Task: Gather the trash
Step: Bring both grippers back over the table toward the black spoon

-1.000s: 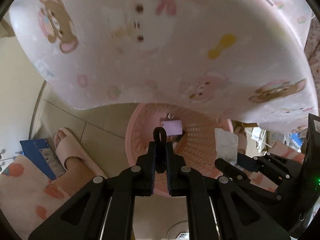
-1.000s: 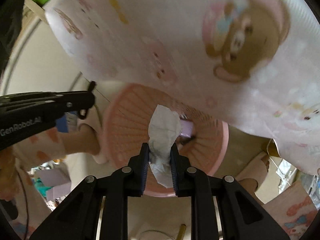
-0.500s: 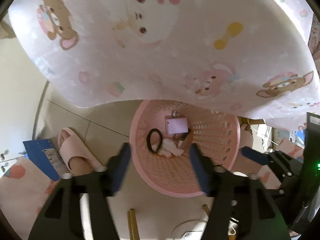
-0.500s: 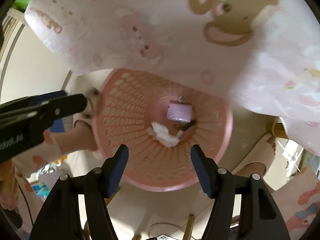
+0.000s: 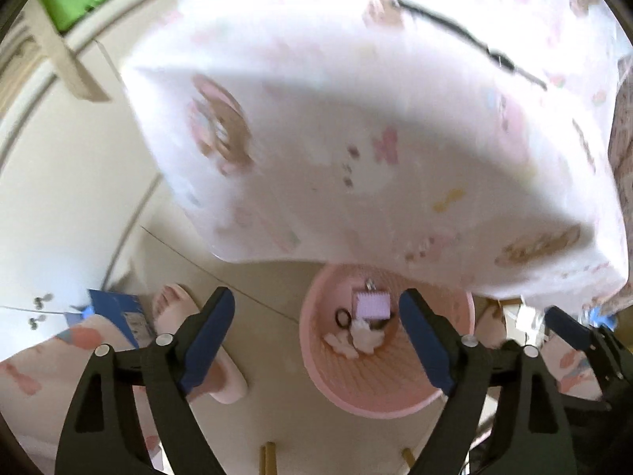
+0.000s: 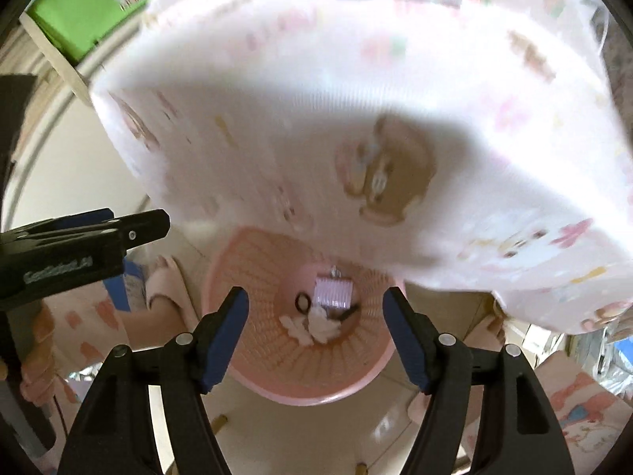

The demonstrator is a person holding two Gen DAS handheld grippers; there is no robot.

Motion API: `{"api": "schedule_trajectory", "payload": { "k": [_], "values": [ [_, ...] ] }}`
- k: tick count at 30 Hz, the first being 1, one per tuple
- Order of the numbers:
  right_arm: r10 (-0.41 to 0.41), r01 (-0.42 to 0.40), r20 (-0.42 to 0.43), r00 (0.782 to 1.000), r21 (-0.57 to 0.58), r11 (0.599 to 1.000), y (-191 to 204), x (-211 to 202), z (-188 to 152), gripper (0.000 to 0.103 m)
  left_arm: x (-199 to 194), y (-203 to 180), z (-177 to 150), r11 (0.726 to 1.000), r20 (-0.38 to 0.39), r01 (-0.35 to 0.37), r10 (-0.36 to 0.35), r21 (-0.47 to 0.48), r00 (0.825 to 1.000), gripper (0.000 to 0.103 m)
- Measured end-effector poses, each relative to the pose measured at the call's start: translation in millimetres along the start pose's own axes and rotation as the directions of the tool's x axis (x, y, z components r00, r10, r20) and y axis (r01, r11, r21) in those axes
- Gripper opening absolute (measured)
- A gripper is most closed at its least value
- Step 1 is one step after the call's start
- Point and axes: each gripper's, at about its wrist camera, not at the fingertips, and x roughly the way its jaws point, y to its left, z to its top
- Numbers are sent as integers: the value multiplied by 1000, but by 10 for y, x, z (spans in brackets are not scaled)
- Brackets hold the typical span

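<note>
Left wrist view looks steeply down over the left gripper (image 5: 316,312), its jaws spread wide with nothing between them after just opening further, above a pink perforated basket (image 5: 395,399) on the tiled floor (image 5: 277,289). Inside the basket lie crumpled white tissues (image 5: 362,338), a black hair tie (image 5: 343,318) and a small lilac box (image 5: 372,304), all close together at the bottom. A table covered with a cartoon-print cloth (image 5: 356,138) overhangs the basket's far edge. A foot in a pink slipper (image 5: 174,304) stands left of the basket, beside a blue box (image 5: 114,304). Right wrist view shows the right gripper (image 6: 316,316) likewise tipped downward over the same basket (image 6: 316,388), its jaws also parted and empty after just widening, with the tissues (image 6: 316,326), hair tie (image 6: 302,301) and lilac box (image 6: 334,293) framed between its blue pads (image 6: 225,336). The left gripper's black body (image 6: 79,245) reaches in from the left.
</note>
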Motion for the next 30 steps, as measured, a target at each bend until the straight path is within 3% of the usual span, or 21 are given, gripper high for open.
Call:
{"api": "schedule_trajectory", "payload": {
  "k": [6,14,20,26,28,30],
  "values": [
    [-25,20,166,986,33,999,-124,-530,250,80,-484,-1,204,999,121,-24,20,27,992,86],
    [-63,50,264,962,54,997,-394,-996,852,81,-856,-143,692,995,180,-24,7,95,984,91],
    [-85,81,377,922,25,996,-520,-1284,1289,86,-1086,-281,1170,992,241,-17,-13,121,970,92],
    [-83,59,447,891,67,996,-745,-1273,1498,86,-1121,-322,1450,992,311,-30,-11,126,950,102],
    [-90,52,447,890,96,994,-831,-1152,1501,86,-1021,-300,1468,990,321,-52,8,128,947,102],
    [-99,49,417,903,129,990,-923,-977,1501,86,-887,-259,1481,990,316,-59,16,126,949,102]
  ]
}}
